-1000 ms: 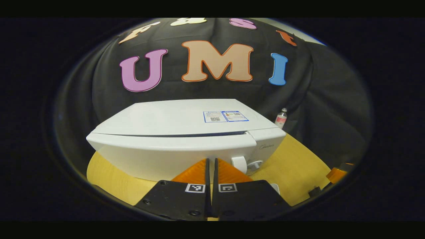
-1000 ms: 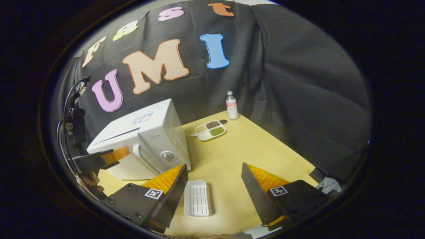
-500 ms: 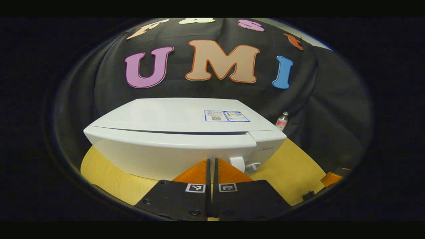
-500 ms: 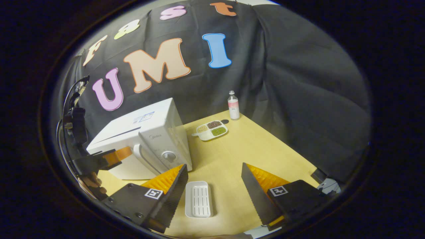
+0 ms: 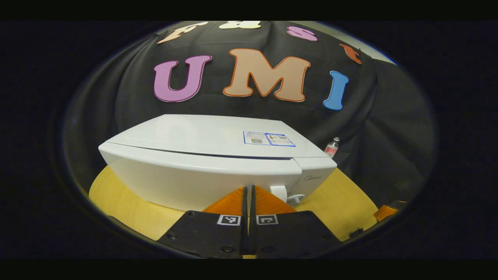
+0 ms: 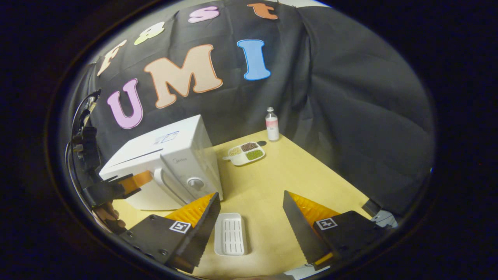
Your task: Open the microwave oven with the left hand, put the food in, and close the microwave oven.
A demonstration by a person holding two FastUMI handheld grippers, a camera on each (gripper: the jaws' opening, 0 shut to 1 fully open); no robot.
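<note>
The white microwave (image 5: 218, 155) stands on the wooden table (image 5: 350, 202) with its door toward me, a dark seam running along the door's top. My left gripper (image 5: 248, 188) is shut with nothing in it. Its tips sit close against the door front, just left of the white handle (image 5: 278, 193). In the right gripper view the left gripper (image 6: 137, 179) reaches the door beside the handle (image 6: 162, 186), held by a hand (image 6: 107, 214). My right gripper (image 6: 251, 194) hangs open above a white empty tray (image 6: 230, 238). A divided dish of food (image 6: 246, 151) lies behind the microwave's right side.
A small bottle (image 6: 272, 124) stands at the table's back edge near the dish, also seen past the microwave as the bottle (image 5: 331, 147). Bare tabletop (image 6: 295, 175) stretches to the right of the microwave. Black cloth walls the booth behind and at the right.
The left gripper has drifted slightly along the door front, staying shut by the handle. The right gripper holds almost still, open over the white tray.
</note>
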